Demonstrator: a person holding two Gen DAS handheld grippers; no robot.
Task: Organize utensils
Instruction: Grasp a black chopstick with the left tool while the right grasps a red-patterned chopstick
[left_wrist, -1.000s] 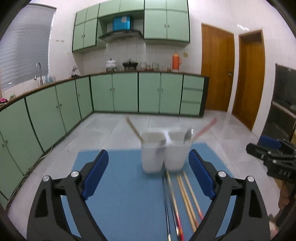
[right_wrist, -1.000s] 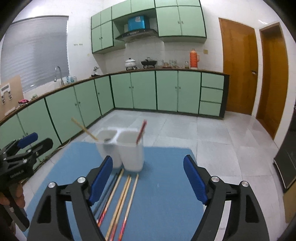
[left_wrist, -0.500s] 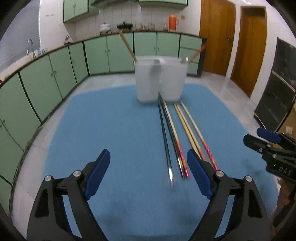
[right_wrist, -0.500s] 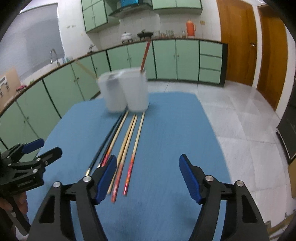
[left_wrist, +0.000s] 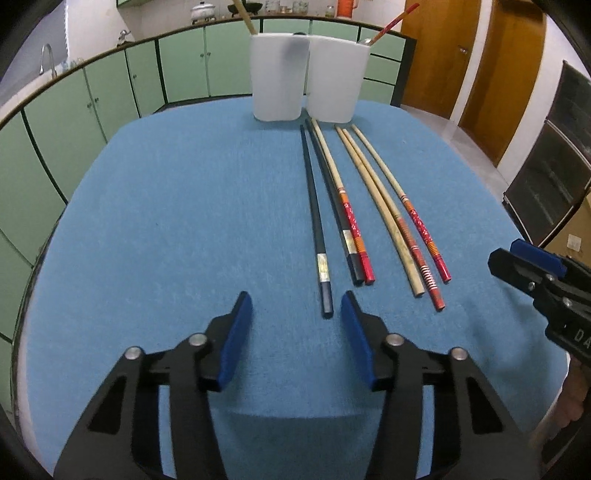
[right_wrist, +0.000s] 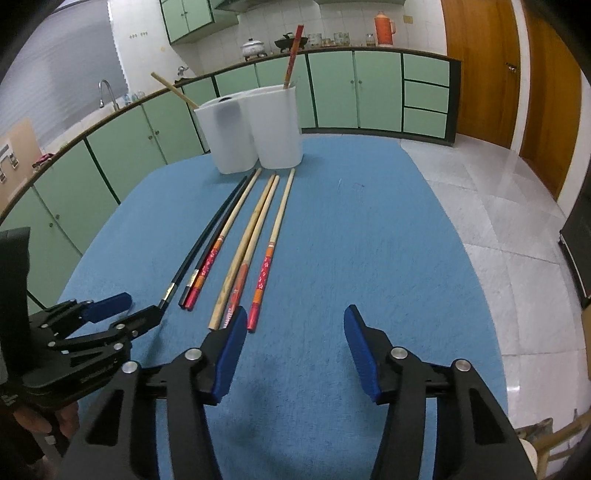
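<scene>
My left gripper (left_wrist: 296, 301) sits low over the blue mat (left_wrist: 166, 221), jaws spread with a clear gap between the blue pads; nothing is clamped in them; the near tip of the black chopstick (left_wrist: 316, 221) lies on the mat just ahead of the gap, closer to my right-hand pad (left_wrist: 356, 339), and from this view I cannot tell whether pad and stick touch; in the right wrist view that same gripper (right_wrist: 125, 306) shows at the left edge with the black stick's end right at its fingertips

My right gripper (right_wrist: 293, 314) is open about as wide, holding nothing; its left pad (right_wrist: 231, 350) sits just beside the near ends of the red-patterned chopsticks (right_wrist: 264, 266), though contact is unclear; in the left wrist view it (left_wrist: 524, 258) pokes in from the right edge, apart from the sticks

The chopsticks lie side by side on the mat, pointing away from me toward two white cups (left_wrist: 303, 77): black ones on the left, then a bamboo one with a red end (left_wrist: 347, 206), then plain bamboo (left_wrist: 376, 199) and two more with red ends; the cups stand touching at the far edge of the mat, the left one (right_wrist: 225, 136) with a bamboo chopstick (right_wrist: 173, 90) leaning out, the right one (right_wrist: 275, 125) with a red chopstick (right_wrist: 293, 55) sticking up
</scene>
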